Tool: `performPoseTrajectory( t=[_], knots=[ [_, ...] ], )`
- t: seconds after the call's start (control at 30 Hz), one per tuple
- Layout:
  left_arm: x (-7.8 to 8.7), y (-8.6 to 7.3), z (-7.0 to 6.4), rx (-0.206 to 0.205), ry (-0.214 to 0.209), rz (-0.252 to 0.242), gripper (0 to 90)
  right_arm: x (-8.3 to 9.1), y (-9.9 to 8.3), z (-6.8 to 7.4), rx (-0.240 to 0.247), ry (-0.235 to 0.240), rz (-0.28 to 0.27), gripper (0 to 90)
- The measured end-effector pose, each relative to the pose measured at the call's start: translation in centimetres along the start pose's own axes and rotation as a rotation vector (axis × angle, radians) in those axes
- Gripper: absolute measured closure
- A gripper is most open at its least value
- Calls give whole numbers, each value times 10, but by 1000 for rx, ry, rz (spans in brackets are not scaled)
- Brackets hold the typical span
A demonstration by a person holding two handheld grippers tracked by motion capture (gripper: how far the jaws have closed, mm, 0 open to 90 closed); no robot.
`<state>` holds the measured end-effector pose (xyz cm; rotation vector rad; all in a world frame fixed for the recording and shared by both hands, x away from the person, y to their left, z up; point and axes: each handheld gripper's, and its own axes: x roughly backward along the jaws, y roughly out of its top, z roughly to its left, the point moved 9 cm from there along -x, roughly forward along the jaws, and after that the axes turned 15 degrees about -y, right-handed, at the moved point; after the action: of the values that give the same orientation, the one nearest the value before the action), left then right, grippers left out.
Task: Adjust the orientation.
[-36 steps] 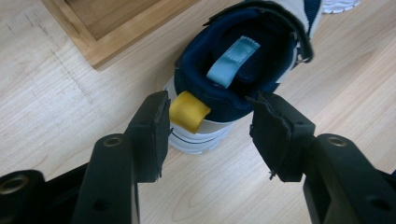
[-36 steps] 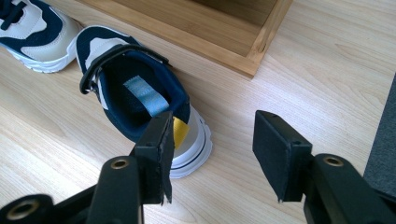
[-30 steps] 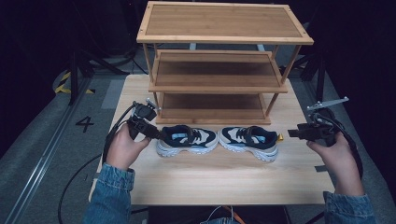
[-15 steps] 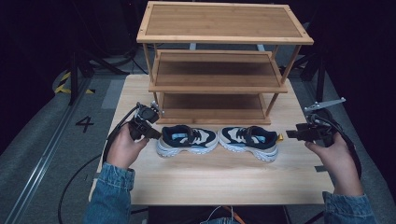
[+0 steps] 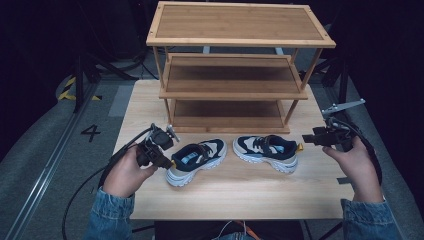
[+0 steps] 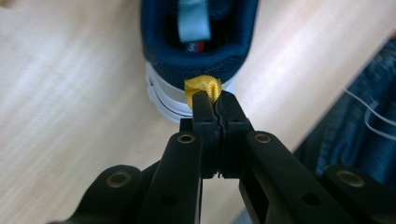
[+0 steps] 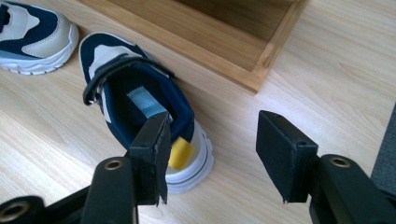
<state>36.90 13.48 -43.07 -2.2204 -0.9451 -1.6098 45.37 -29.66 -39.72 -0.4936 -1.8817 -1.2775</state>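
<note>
While the left gripper (image 6: 217, 100) has its fingers pressed together on the yellow heel loop (image 6: 202, 88) of the left shoe (image 5: 196, 160), the right gripper (image 7: 210, 154) hangs behind the right shoe (image 7: 140, 112) with its fingers spread wide and nothing between them. Both shoes sit on the counter (image 5: 240, 195) toes toward each other, just in front of the wooden rack (image 5: 235, 90); the right shoe's own yellow tab (image 7: 180, 153) lies just beside that gripper's left finger (image 7: 152, 158).

From where I stand, the job looks like lifting the pair by their loops and setting them on a shelf. To my eye the pinch on the left loop is only at its tip, so a slow, straight lift seems wiser than a jerk, or the ribbon may slip out. The open gripper would do well to slide a little sideways until the tab sits squarely between the fingers, then close fully before raising.

Farther back, the lowest shelf (image 5: 227, 109) is open and closest, though its headroom looks tight: I would keep each shoe low and level and feed it in toe first, minding the front rail and the corner posts.
</note>
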Motion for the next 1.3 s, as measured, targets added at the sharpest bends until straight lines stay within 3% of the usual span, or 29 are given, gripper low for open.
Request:
performPoseTrajectory(
  t=[0.07, 0.2, 0.33, 0.43, 0.57, 0.63, 0.67, 0.7, 0.8, 1.0, 1.1, 1.17, 1.3],
  knots=[
    [-2, 0, -4, -15, -5, 8, 882, 0, 2, 1, 6, 1, -6, 455],
    [-14, 4, -26, -75, -3, 55, 882, -3, 8, 5, 18, 9, -16, 456],
    [-23, 10, -44, -139, -58, 80, 877, -1, 13, 6, 26, 4, -40, 466],
    [-21, 9, -44, -127, -96, 59, 760, 4, 15, 4, 21, -5, -66, 467],
    [-6, 14, -38, -91, -97, -35, 602, 6, 11, -2, 2, -19, -67, 462],
    [1, 22, -31, -62, -54, -111, 492, 6, 9, -4, -3, -24, -65, 460],
    [1, 22, -31, -62, -54, -111, 454, 6, 9, -4, -3, -24, -65, 460],
    [5, 29, -21, -41, -12, -161, 426, 7, 6, -5, -4, -28, -64, 458],
    [3, 35, -12, -31, 6, -190, 428, 8, 3, -6, -7, -34, -61, 457],
    [-17, 56, 0, -117, 83, -130, 394, 12, -8, -11, -17, -52, -59, 455],
    [-30, 65, 8, -92, 116, -72, 365, 14, -14, -15, -25, -62, -54, 454],
    [-37, 73, 14, -96, 152, -66, 369, 15, -18, -16, -33, -66, -48, 453],
    [-41, 85, 17, -122, 171, -94, 463, 17, -25, -17, -42, -75, -41, 453]
  ],
)
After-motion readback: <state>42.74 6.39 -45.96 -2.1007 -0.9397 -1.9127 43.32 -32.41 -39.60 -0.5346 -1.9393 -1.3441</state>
